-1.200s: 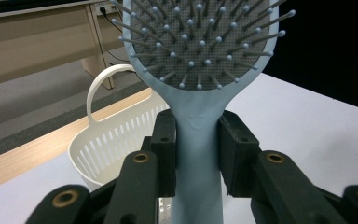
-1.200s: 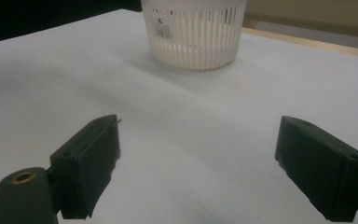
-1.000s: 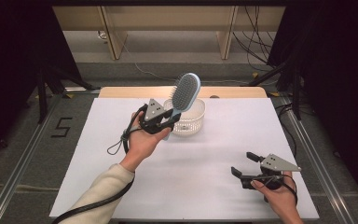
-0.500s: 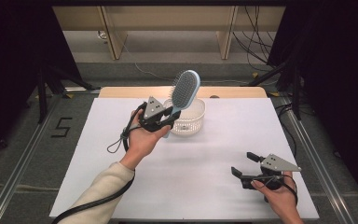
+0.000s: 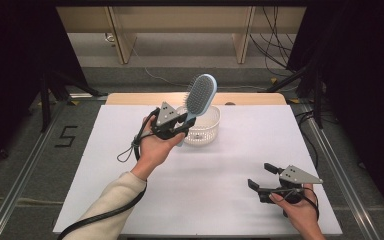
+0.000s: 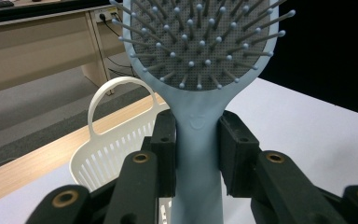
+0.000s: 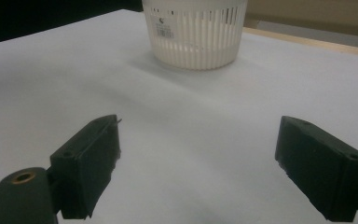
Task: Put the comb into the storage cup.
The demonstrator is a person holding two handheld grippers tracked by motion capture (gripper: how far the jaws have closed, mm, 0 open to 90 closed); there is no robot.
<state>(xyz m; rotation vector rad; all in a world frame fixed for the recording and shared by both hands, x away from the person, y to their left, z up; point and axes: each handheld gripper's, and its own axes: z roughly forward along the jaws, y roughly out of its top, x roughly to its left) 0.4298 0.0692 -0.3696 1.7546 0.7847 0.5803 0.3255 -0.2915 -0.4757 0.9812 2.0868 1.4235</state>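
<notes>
- Left gripper (image 5: 179,131) was clamped on the brush (image 5: 198,100), its jaws pressed on either side of the pale blue handle just below the head.
- Left gripper view confirmed the grip: both black pads (image 6: 233,154) bore flat against the handle of the brush (image 6: 200,135), with no gap on either side.
- Brush stood near upright, tilted a little, head uppermost; its bristled face was turned toward the left gripper's camera.
- Brush was held off the table, just over the near-left rim of the basket (image 5: 205,127); the lower end of the handle hung in front of the basket wall. Contact between handle and basket could not be judged.
- Basket, white and slotted, stood upright on the white table (image 5: 230,170) toward its far edge; in the left gripper view its loop handle (image 6: 116,100) rose to the left of the brush.
- Right gripper (image 5: 262,176) was well apart from the basket, on the near-right side of it, low over the table in the person's right hand (image 5: 300,212).
- Right gripper's jaws stood wide with nothing between them; in the right gripper view (image 7: 198,158) only bare table lay in the gap, and the basket (image 7: 195,35) stood beyond, ahead of the jaws.
- Barcode label (image 7: 162,27) was fixed on the basket wall facing the right gripper.
</notes>
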